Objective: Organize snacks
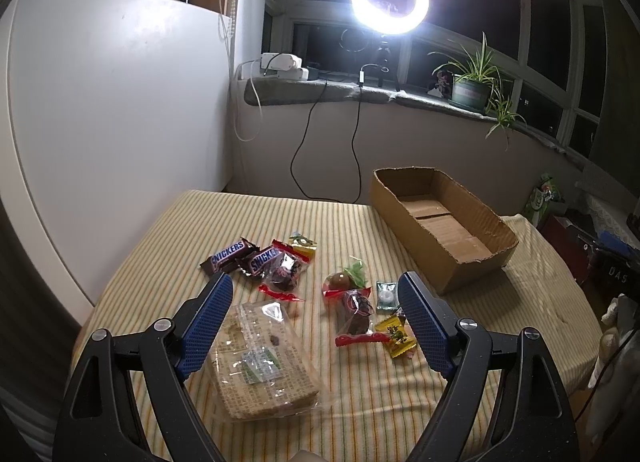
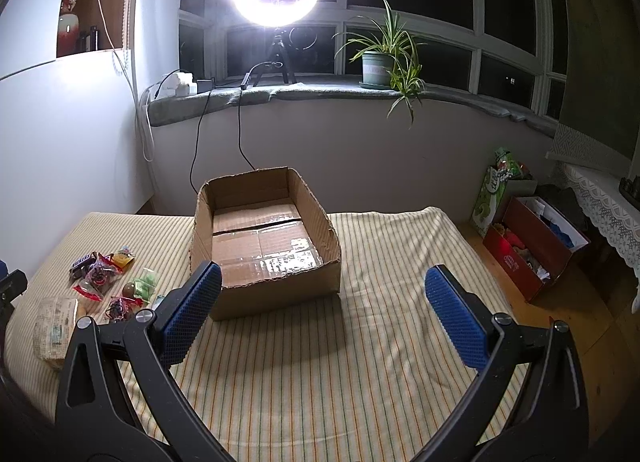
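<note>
Left gripper (image 1: 312, 314) is hovering with jaws spread wide and empty over the snack pile; right gripper (image 2: 320, 314) is also gaping wide, holding nothing, pointing at the cardboard box (image 2: 332, 250). Box is sitting empty just ahead of the right gripper, and ahead-right of the left one. Cracker pack (image 1: 260, 362) is lying just under the left finger of the left gripper, two Snickers bars (image 1: 240, 258) ahead-left of it, the red-wrapped sweets (image 1: 354, 316) and yellow candy (image 1: 396, 336) lying between its fingers toward the right. Judging: sorting is not yet begun, pick phase starting. Next move is likely calling for the left gripper lowering onto one snack, closing, then carrying it ahead-right into the box
</note>
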Demonstrator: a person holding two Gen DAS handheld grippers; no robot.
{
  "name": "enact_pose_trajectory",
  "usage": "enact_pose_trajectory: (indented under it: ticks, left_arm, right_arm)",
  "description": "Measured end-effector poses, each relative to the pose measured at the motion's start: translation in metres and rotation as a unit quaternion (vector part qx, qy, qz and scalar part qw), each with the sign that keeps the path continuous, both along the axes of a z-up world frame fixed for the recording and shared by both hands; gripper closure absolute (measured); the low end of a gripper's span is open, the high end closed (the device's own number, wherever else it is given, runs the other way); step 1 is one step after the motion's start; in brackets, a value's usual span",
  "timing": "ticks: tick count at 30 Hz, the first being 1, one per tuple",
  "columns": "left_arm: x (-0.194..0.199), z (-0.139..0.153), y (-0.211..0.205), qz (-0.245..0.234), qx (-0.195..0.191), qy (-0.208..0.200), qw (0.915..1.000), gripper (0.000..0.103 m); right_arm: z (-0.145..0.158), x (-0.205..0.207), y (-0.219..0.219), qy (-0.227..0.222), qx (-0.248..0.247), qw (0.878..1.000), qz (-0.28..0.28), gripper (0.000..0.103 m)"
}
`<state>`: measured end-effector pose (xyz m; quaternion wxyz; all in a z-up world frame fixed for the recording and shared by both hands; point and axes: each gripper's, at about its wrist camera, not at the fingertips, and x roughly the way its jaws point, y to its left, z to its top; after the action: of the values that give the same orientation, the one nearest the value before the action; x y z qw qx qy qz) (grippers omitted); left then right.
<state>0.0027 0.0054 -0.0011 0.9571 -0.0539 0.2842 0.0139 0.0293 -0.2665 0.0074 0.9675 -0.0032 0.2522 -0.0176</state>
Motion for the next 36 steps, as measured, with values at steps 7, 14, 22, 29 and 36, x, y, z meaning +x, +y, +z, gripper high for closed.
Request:
enact_pose_trajectory:
  ticks: [7,14,22,29,36]
  left_arm:
    - [0.0000,0.0010,-0.0008,-0.001,0.000,0.000,1.0000,0.018]
    - [0.0003,0.0013,-0.0015,-0.001,0.000,-0.001,1.0000,0.018]
    - [0.0000,0.0012,-0.0014,-0.001,-0.001,-0.001,1.0000,0.018]
    - [-0.0002,0.0013,-0.0024,-0.001,0.000,-0.001,1.0000,0.018]
    - [0.0006,0.0024,-0.0036,-0.002,0.000,-0.001,1.0000,0.018]
  right_arm:
    - [-0.0004,0.0001,-0.0001,0.000,0.000,1.000,0.000,0.000]
    - [-0.0013,-0.0004,-0.0003,0.000,0.001,1.000,0.000,0.000]
    - [-0.0011,-0.0003,-0.0004,0.000,0.001,1.000,0.001,0.000]
    - [-0.0009,-0.0001,-0.0005,0.000,0.001,1.000,0.000,0.000]
    - [-0.0006,-0.0004,-0.0003,0.000,0.001,1.000,0.001,0.000]
